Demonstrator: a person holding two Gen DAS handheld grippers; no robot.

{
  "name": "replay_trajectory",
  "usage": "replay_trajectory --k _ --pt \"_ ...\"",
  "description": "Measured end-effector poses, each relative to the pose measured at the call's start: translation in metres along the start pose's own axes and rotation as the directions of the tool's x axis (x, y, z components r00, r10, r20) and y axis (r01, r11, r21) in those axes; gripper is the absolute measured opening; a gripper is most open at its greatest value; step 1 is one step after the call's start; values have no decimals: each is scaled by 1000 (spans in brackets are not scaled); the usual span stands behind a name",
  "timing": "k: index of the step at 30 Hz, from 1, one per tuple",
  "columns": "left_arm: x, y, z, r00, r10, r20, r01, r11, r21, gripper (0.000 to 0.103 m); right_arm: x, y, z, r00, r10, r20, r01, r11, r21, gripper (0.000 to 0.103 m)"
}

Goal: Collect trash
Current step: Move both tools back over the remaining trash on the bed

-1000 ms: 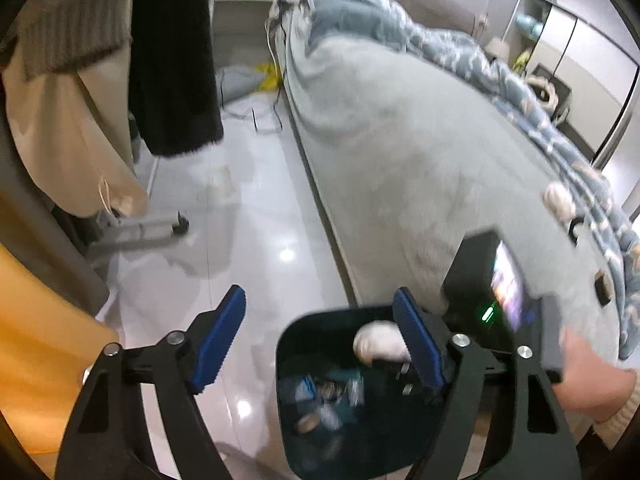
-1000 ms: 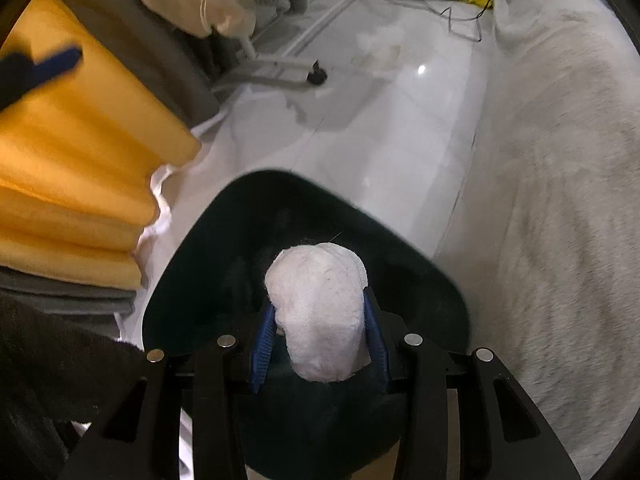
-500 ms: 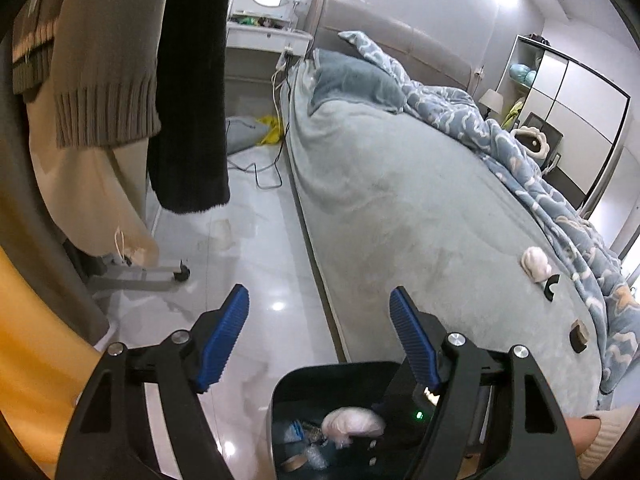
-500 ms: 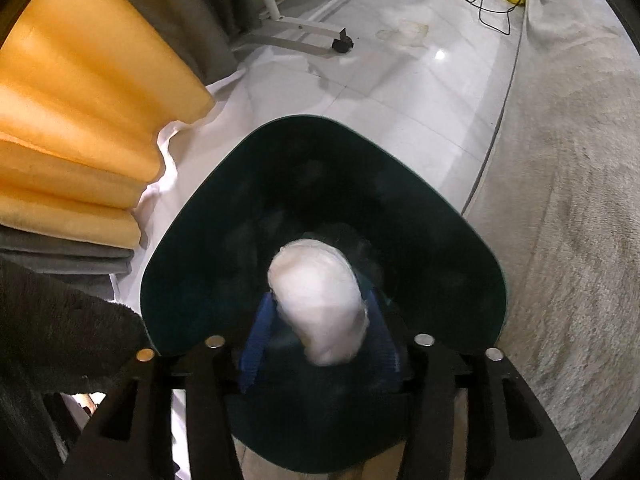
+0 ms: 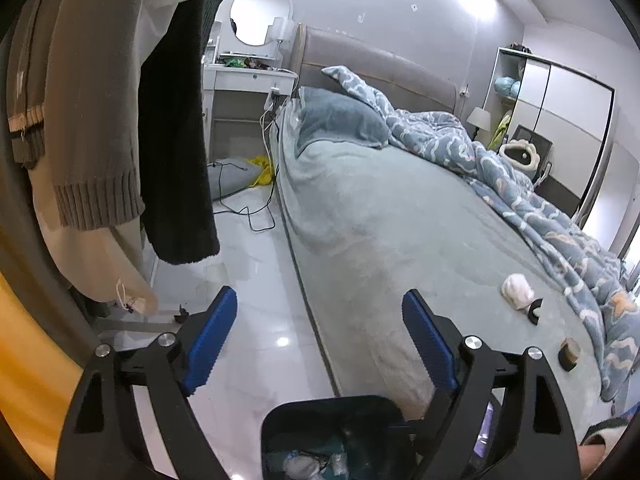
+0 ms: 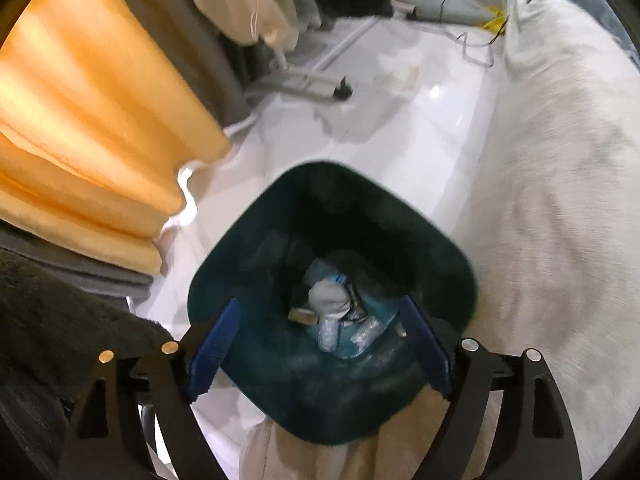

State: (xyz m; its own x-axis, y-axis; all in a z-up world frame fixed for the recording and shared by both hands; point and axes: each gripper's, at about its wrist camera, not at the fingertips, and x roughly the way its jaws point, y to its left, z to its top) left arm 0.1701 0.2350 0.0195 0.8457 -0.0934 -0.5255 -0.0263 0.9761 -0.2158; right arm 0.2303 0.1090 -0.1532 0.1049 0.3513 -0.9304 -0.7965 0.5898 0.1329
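From my left wrist camera I count three loose items on the bed (image 5: 400,216): one white crumpled wad (image 5: 517,290) near the right side, one small black piece (image 5: 535,311) just beside it, touching or nearly so, and one small brown block (image 5: 569,353) a little nearer to me, apart from both. There is one dark bin (image 6: 256,236) on the white floor, standing just beside the bed's edge, and I see it in both views. Looking down through my right wrist camera, I find one white tissue ball (image 6: 330,298) lying inside it on top of the rest, along with one small tan scrap (image 6: 302,315) to its left and some crinkled clear plastic wrappers (image 6: 352,334) below it; I cannot count those, as the picture is blurred. My right gripper (image 6: 320,334) hangs over the bin's mouth with its blue pads spread wide, holding nothing and touching nothing that I can see. My left gripper (image 5: 318,338) is also spread wide and empty, pointing out over the floor and the near edge of the bed, with the bin's rim low between its arms. Two hanging garments, one brown knit sweater (image 5: 86,128) and one black knit (image 5: 178,152), fill the left side of that view.
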Motion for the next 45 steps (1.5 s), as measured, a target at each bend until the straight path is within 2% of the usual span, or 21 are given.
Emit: replay_trajectory --k 2,10,16,22,29,38,45 --pt "1 -3 1 1000 -13 1 13 1000 -12 88 -13 1 -5 999 -23 37 23 1000 -3 86" --pt "5 -27 7 1000 -30 4 30 999 9 93 -62 -19 -30 985 -43 164 31 996 78 91" --pt "16 -47 6 999 -41 -16 41 999 25 95 -101 -46 -48 957 -97 275 66 990 122 93" --pt "28 -76 6 997 -77 -25 78 996 33 96 -130 -72 -69 926 -158 343 105 980 168 93" --pt "43 -117 -2 993 -108 -49 113 987 112 96 -160 -109 -95 901 -217 375 135 963 231 93" --pt "57 -155 -18 985 -148 -91 164 967 193 96 -196 -157 -138 863 -305 404 162 922 350 93" --pt "64 -180 -22 973 -198 -123 219 954 203 96 -211 -182 -171 843 -357 401 176 889 422 93"
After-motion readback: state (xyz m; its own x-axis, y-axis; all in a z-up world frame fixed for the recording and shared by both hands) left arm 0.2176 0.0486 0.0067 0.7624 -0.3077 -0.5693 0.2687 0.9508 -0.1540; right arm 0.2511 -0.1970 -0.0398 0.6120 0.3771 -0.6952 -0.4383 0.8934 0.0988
